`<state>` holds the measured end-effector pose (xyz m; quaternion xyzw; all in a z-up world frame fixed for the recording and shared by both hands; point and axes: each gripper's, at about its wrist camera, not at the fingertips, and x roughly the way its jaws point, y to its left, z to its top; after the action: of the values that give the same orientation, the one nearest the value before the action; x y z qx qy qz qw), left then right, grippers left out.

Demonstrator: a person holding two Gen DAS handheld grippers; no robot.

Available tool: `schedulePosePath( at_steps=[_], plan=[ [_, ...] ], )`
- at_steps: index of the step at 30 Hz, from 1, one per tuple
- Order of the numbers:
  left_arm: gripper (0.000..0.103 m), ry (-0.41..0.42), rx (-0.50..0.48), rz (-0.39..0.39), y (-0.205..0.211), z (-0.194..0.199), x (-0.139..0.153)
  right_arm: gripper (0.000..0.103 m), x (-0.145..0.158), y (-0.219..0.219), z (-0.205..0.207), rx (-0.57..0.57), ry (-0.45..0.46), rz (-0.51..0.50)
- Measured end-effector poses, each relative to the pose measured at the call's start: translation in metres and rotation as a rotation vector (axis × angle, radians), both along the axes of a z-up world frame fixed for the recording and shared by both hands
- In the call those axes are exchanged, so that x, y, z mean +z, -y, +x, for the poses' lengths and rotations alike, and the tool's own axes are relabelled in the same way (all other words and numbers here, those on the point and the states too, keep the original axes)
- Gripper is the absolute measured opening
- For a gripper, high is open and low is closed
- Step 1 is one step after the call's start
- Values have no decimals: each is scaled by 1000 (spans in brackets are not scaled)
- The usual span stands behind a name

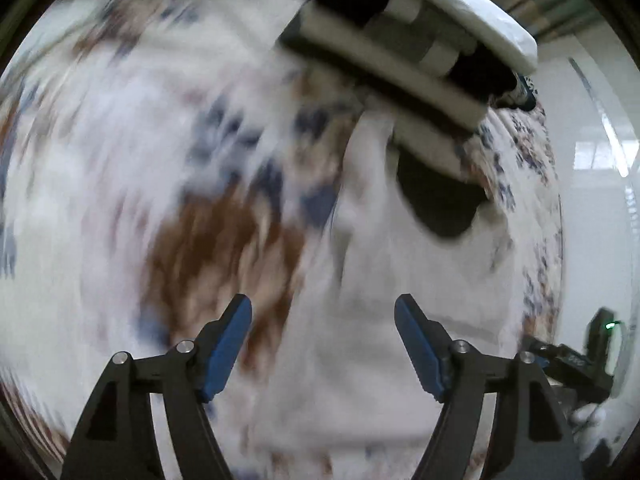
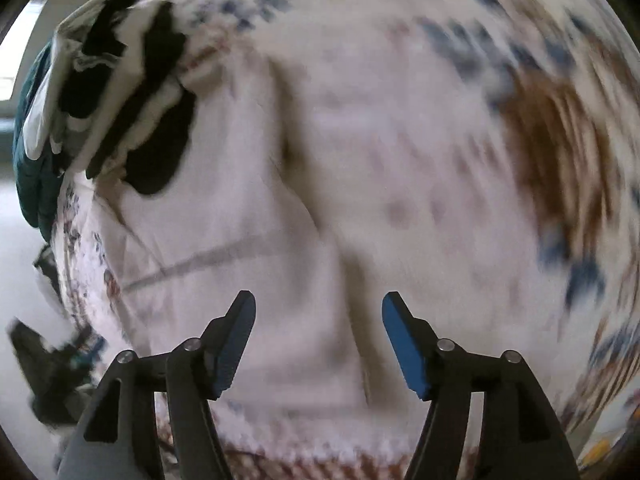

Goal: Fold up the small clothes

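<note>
A white garment (image 1: 380, 320) lies on a patterned cloth surface (image 1: 120, 140) with blue and brown prints. Both views are blurred by motion. My left gripper (image 1: 323, 312) is open and empty, hovering over the white garment. In the right wrist view the same white garment (image 2: 280, 240) fills the middle, with a seam line across it. My right gripper (image 2: 319, 308) is open and empty above it. A pile of black, white and grey clothes (image 1: 400, 40) sits at the far edge; it also shows in the right wrist view (image 2: 120, 92).
A teal garment (image 2: 32, 160) hangs at the left of the pile. The other gripper shows dark at the right edge of the left view (image 1: 572, 360) and at lower left of the right view (image 2: 44, 372). A pale floor (image 1: 600, 220) lies beyond the surface's edge.
</note>
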<state>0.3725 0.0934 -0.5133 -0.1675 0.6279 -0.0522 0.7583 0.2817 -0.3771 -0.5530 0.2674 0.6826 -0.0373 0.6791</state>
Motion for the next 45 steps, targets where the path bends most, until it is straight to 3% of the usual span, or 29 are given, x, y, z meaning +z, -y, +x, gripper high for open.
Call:
schedulePosePath(
  at_steps=[3,7,12,14,15,16,17,18,20,22,29,36,41,45],
  plan=[
    [72,59,-67,66,17,59,-6,68,-2,-12,56,74,57,-52],
    [72,108,-227,173,54,114,-19,68,-9,-27,140,146,118,-136],
    [68,58,-437,258,96,147,-56,68,-23,-58,213,306,130,-226],
    [34,40,-518,273,108,146,-69,68,-35,-75,229,388,108,-244],
    [10,22,-536,279,111,146,-74,68,-45,-86,237,447,85,-252],
    [6,17,-550,279,112,145,-76,68,-52,-92,241,483,65,-263],
    [6,35,-555,275,112,143,-75,63,-59,-97,245,518,45,-277],
    [4,57,-553,259,110,141,-70,42,-66,-102,248,547,34,-309],
    [3,77,-543,227,104,136,-58,12,-71,-107,251,585,34,-349],
    [3,113,-524,196,95,127,-40,8,-62,-104,251,551,73,-334],
    [3,183,-439,91,62,70,31,7,12,-80,206,423,229,-256],
    [3,98,-320,0,37,-32,50,7,57,-96,72,340,290,-190],
    [4,-47,-271,-23,27,-97,19,7,45,-108,-21,354,212,-140],
    [7,-214,-236,-47,15,-135,-14,10,-2,-108,-71,397,35,-80]
  ],
)
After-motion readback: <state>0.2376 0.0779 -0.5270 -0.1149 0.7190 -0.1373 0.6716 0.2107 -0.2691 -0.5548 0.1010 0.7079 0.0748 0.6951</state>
